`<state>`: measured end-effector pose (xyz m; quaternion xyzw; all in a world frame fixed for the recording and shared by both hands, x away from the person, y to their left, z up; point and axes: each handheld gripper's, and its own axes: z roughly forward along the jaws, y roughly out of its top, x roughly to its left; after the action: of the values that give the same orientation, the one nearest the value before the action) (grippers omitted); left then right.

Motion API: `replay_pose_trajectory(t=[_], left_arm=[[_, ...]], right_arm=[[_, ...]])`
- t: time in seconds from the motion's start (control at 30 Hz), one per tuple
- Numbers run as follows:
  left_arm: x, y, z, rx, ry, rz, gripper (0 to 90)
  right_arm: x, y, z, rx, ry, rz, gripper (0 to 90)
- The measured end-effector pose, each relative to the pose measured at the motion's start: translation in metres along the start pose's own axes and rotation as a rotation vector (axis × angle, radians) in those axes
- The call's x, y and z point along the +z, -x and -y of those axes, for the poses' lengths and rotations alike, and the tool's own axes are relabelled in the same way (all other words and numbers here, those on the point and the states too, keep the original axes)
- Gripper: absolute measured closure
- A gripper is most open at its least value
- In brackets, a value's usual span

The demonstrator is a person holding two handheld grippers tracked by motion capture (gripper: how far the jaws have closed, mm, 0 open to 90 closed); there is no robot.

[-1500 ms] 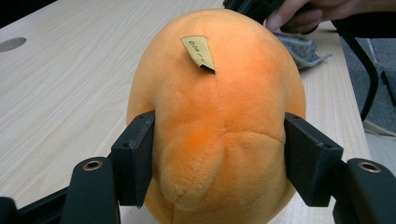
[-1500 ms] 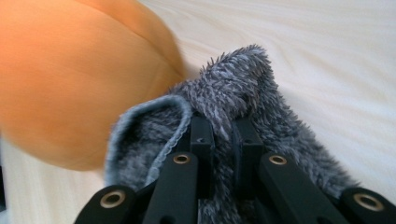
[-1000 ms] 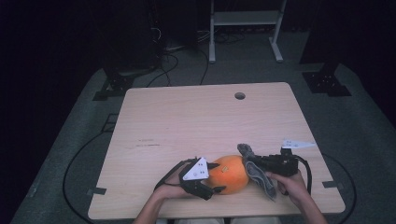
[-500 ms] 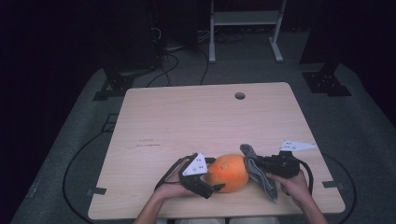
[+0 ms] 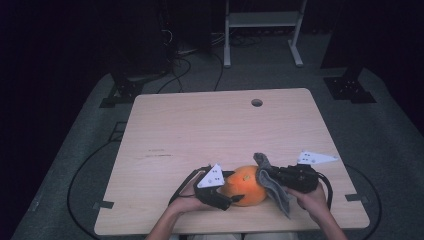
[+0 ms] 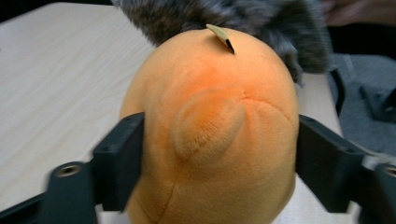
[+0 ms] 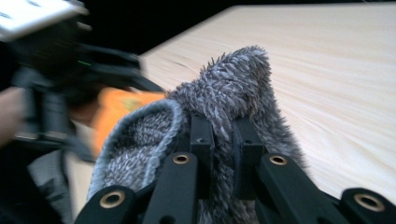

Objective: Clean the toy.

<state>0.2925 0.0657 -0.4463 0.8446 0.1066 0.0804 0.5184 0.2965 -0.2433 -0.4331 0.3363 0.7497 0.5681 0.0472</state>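
Since a second ago we see the left gripper (image 5: 227, 196) keep its place, its jaws just closing in on the orange plush (image 5: 246, 185) between them near the table's (image 5: 200, 125) front edge. Its own view shows a stitched bump and tag — beside it, the right gripper (image 5: 270, 176) stays clamped on the grey furry cloth (image 7: 233, 79).
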Motion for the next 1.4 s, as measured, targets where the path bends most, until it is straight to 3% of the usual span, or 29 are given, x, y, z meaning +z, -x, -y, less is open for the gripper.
replay_pose_trajectory(t=[0.1, 0.2, 0.3, 0.4, 0.47, 0.5, 0.6, 0.67, 0.77, 0.83, 1.03, 1.1, 1.2, 1.3, 1.4], left_arm=[[-0.001, -0.002, 0.001, -0.009, -0.003, -0.009, 14.9], [0.001, -0.003, 0.002, -0.02, -0.006, -0.012, 15.6], [0.005, 0.0, 0.002, -0.005, 0.013, -0.043, 24.1], [0.006, 0.001, 0.0, 0.004, 0.009, -0.065, 27.6], [0.005, 0.002, 0.0, 0.006, 0.01, -0.057, 27.5], [0.005, 0.001, 0.001, -0.001, 0.014, -0.048, 26.5], [0.005, 0.0, 0.004, -0.009, 0.031, -0.023, 21.9], [0.004, -0.002, 0.003, -0.023, 0.028, -0.012, 16.9], [-0.002, -0.007, 0.001, -0.049, 0.026, -0.014, 11.5], [-0.006, -0.01, 0.003, -0.059, 0.026, -0.021, 10.7], [0.001, -0.008, 0.008, -0.022, -0.026, -0.01, 18.9], [0.001, -0.006, 0.008, 0.004, -0.008, -0.042, 26.4], [-0.001, -0.006, 0.003, 0.007, 0.004, -0.088, 39.0], [0.001, -0.006, -0.001, 0.002, 0.011, -0.104, 41.7], [0.004, -0.005, -0.004, 0.01, 0.023, -0.13, 41.9]], right_arm=[[-0.002, 0.01, 0.006, 0.026, -0.024, 0.032, 80.8], [-0.003, 0.005, 0.001, 0.009, -0.018, 0.035, 80.8], [-0.007, -0.008, -0.011, 0.002, 0.04, -0.05, 80.8], [-0.005, -0.021, -0.017, -0.054, 0.033, -0.067, 80.8], [-0.003, -0.019, -0.015, -0.059, 0.018, -0.056, 80.7], [-0.003, -0.015, -0.013, -0.055, 0.001, -0.026, 80.7], [-0.002, -0.003, -0.005, 0.009, -0.011, -0.006, 80.7], [-0.002, 0.002, -0.002, 0.008, -0.031, 0.018, 80.8], [-0.001, 0.005, -0.001, 0.005, -0.047, 0.036, 80.7], [-0.001, 0.009, 0.001, 0.028, -0.045, 0.041, 80.7], [-0.003, 0.016, 0.004, 0.074, -0.043, 0.047, 80.7], [-0.003, 0.012, 0.002, 0.053, -0.048, 0.059, 80.8], [-0.007, 0.008, -0.004, 0.036, -0.018, 0.048, 80.8], [-0.012, -0.002, -0.016, 0.015, 0.031, 0.0, 80.9], [-0.014, -0.017, -0.027, -0.041, 0.06, -0.025, 80.9]])
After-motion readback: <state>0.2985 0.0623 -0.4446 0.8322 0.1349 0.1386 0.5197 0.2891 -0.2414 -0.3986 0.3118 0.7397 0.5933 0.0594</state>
